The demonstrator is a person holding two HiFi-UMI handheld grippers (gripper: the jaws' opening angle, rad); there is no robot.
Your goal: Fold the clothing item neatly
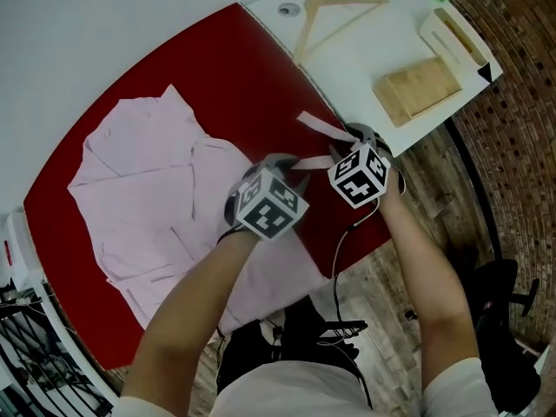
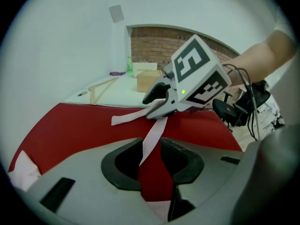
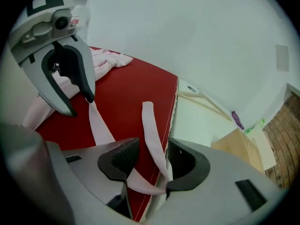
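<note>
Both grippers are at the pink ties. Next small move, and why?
Probably close the left gripper on the pink tie: its jaws stand apart, the tie hangs loose between them over the red mat, beside the garment. Gripped, it could be carried onto the garment.

Bright, even light; fisheye edges dark, perhaps soft

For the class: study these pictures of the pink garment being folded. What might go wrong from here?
1. The strap runs loosely between the open jaws of the left gripper, so it may slip out.
2. The right gripper also has its jaws apart around the strap, so a pull could lose it.
3. The garment seems to hang over the table's near edge and may slide.
</note>
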